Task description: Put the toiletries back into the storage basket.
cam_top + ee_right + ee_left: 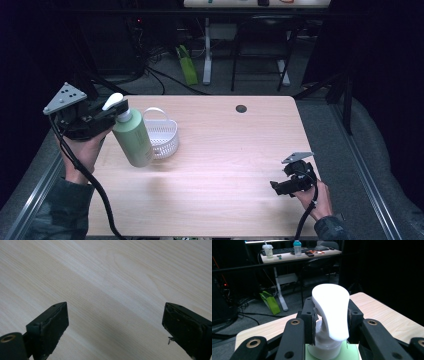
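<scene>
Pale green bottle (134,140) with white pump head (332,308); white perforated basket (163,134); light wood-grain table (225,150); black tools, left (111,111) and right (276,187).

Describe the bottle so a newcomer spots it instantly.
On the light wooden table, look at the left end, beside the white perforated plastic basket. The pale green pump bottle tilts there, its white pump head clamped in the left gripper.

The bottle (134,137) leans just left of the basket (164,135), touching it.
</scene>
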Available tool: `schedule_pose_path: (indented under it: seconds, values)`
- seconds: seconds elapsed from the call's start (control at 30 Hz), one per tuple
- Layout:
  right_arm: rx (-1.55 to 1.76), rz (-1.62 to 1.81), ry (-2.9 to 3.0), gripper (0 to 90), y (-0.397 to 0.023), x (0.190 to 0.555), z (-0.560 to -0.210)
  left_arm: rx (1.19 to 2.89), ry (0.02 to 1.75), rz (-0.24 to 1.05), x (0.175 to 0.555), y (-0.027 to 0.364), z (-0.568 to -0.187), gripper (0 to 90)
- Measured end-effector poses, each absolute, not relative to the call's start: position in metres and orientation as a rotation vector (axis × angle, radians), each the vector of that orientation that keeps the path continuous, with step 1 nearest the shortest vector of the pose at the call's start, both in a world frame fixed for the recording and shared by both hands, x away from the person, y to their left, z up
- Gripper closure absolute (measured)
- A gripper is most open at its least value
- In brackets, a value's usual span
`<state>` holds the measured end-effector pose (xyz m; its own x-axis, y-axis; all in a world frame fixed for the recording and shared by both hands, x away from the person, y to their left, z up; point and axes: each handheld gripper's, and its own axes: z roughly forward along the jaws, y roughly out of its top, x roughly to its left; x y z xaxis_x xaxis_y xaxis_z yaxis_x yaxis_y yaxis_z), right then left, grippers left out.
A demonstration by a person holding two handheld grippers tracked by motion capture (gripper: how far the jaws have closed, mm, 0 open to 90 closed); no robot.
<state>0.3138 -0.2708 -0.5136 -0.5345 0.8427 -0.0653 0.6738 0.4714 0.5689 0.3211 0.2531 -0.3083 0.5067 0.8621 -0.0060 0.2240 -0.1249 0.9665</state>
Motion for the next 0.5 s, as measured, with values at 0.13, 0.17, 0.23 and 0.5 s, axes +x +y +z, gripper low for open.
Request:
schedule_pose_path:
  seconds: [0.13,0.17,0.23,0.5]
  values:
    - [1.296,0.705,2.374,6.3,-0.272,0.313,-0.512,1.629,0.949,0.716,0.321,0.256,-0.304,67.8]
    - [1.29,0.704,2.375,6.3,-0.272,0.313,-0.512,1.628,0.95,0.717,0.322,0.257,-0.303,67.8]
    - [1.288,0.7,2.377,6.3,-0.272,0.313,-0.512,1.62,0.948,0.719,0.322,0.258,-0.299,67.8]
    - [1.292,0.699,2.378,6.4,-0.272,0.313,-0.512,1.617,0.942,0.738,0.326,0.257,-0.287,67.8]
